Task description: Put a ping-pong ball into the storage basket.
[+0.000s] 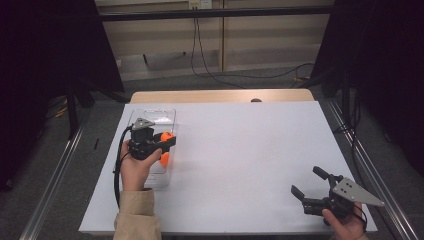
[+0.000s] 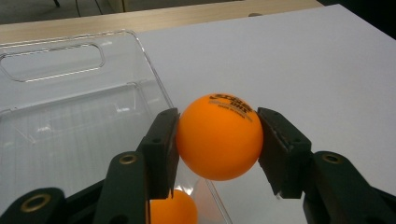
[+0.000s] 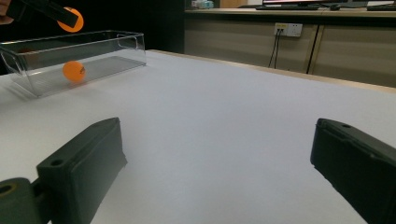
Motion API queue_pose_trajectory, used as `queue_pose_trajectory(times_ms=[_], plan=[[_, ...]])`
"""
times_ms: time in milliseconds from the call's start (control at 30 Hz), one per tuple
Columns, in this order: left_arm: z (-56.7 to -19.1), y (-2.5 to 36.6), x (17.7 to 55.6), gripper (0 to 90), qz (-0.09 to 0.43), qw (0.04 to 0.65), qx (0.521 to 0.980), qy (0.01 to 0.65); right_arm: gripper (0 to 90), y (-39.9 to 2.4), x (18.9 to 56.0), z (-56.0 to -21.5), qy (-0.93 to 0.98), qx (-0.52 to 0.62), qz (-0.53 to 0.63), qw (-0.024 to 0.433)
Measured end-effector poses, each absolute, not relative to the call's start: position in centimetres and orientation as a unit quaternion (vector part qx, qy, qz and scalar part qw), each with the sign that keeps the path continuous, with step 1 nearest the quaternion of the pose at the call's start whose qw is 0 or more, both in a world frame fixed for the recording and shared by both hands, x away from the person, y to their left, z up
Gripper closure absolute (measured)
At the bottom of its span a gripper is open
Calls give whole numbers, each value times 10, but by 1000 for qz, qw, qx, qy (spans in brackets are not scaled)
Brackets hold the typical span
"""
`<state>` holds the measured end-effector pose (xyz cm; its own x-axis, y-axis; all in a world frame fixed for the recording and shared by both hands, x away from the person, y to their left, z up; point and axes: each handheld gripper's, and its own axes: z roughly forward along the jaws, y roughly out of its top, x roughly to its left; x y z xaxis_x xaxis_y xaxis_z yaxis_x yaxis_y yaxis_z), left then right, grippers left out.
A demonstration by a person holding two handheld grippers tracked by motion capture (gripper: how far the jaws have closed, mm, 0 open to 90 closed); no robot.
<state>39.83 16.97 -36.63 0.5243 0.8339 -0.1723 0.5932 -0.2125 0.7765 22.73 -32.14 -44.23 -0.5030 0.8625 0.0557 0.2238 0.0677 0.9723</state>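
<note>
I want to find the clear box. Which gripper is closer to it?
Left. The left gripper holds an orange ball right over the clear box. The right gripper sits open, far across the table.

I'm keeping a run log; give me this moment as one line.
left gripper: shut on orange ball, above clear bin | second ball: in bin | right gripper: open, empty

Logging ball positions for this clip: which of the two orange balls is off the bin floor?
The orange ball clamped in the left gripper, held above the clear bin; the other ball lies inside it.
</note>
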Motion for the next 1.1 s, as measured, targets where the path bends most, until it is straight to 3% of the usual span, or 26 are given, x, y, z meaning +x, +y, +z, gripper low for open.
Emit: queue_pose_trajectory(times_ms=[1100], plan=[[-370,186,399,510,163,415,753,484,27,-322,227,-442,672,402,549,291]])
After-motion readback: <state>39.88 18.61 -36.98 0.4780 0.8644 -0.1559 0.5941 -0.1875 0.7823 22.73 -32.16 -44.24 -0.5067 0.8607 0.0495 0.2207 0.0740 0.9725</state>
